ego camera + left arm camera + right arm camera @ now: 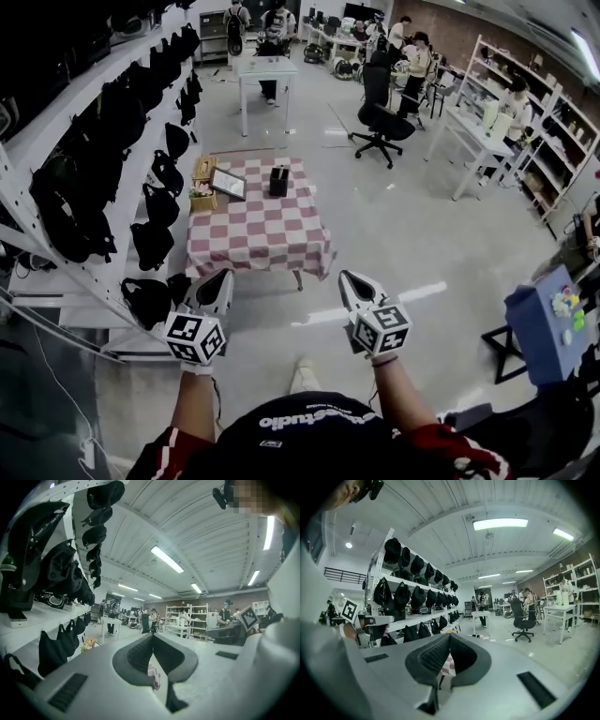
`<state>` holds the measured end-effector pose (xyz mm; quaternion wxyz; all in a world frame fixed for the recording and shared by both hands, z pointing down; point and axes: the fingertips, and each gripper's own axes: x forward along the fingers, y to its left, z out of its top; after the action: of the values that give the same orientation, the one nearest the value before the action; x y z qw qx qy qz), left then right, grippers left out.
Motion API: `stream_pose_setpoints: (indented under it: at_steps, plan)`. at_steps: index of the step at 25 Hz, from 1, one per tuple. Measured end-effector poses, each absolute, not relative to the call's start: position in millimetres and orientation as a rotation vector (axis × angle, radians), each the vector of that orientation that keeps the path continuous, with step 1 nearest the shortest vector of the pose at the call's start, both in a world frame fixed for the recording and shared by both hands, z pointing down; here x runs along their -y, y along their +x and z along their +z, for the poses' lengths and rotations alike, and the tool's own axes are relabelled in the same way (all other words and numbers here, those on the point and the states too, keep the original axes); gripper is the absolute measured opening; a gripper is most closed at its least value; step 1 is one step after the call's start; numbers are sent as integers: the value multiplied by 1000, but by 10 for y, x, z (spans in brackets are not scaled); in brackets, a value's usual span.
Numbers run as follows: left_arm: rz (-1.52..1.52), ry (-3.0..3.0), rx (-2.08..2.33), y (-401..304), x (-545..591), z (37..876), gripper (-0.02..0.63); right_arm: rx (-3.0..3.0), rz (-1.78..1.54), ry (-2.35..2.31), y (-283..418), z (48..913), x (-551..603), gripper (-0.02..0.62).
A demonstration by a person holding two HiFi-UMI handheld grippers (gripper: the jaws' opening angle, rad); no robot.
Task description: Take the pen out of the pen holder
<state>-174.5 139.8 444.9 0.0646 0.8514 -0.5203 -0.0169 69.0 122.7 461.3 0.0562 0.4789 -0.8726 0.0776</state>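
Note:
A low table with a red-and-white checked cloth (262,230) stands some way ahead on the floor. On its far end stands the black pen holder (278,180); from this distance I cannot make out a pen in it. My left gripper (222,278) and right gripper (349,279) are held side by side short of the table's near edge, well apart from the holder. Both have their jaws together with nothing between them. In the left gripper view the left gripper (152,637) shows a strip of the checked cloth below its tips. The right gripper (449,637) shows the same.
A framed picture (228,183) and a small wooden box (202,183) sit on the table's far left. White shelving with black bags (141,159) runs along the left. A black office chair (380,122), a white table (265,70) and people stand beyond. A blue box (547,323) is at the right.

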Motion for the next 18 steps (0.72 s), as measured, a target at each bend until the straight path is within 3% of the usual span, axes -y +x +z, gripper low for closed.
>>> stream_pose_setpoints:
  at_steps: [18]
  plan:
    - [-21,2599,1600,-1088,153,4173,5,2736,274,1315,1079,4486,397,-2]
